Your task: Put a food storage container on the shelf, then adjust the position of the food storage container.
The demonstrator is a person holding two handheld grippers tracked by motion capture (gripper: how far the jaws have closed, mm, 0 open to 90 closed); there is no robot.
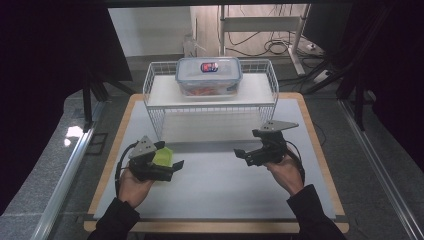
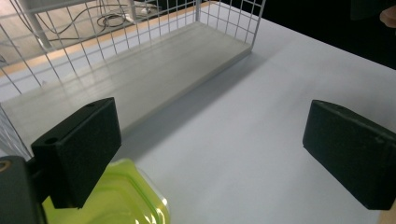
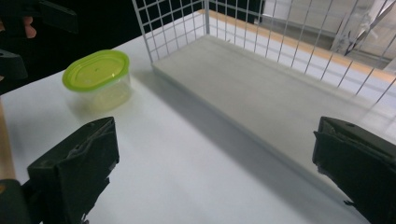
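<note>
Left gripper (image 1: 159, 167) is held low over the left part of the bench (image 1: 220, 190), jaws spread wide with nothing between them. The green-lidded container (image 1: 162, 156) stands on the bench just beside this gripper, on its far side. In the left gripper view the container (image 2: 116, 200) sits by the left jaw, at the bottom edge, partly covered by it; whether jaw and lid touch cannot be told.

Right gripper (image 1: 252, 154) is held over the right part of the bench, jaws also wide apart and empty. In the right gripper view the container (image 3: 97, 77) stands upright, lid on, well apart from these jaws and near the corner of the wire rack (image 3: 196, 28).

The wire rack (image 1: 155, 107) stands at the far side of the bench, with 2 levels. Its lower shelf board (image 2: 140, 79) rests on the bench surface and is bare. On the upper shelf sits 1 clear lidded box (image 1: 209, 75) with a blue rim and a label on its lid; orange contents show through the wall.

Both hands come in from the near edge in dark sleeves (image 1: 115, 220).
</note>
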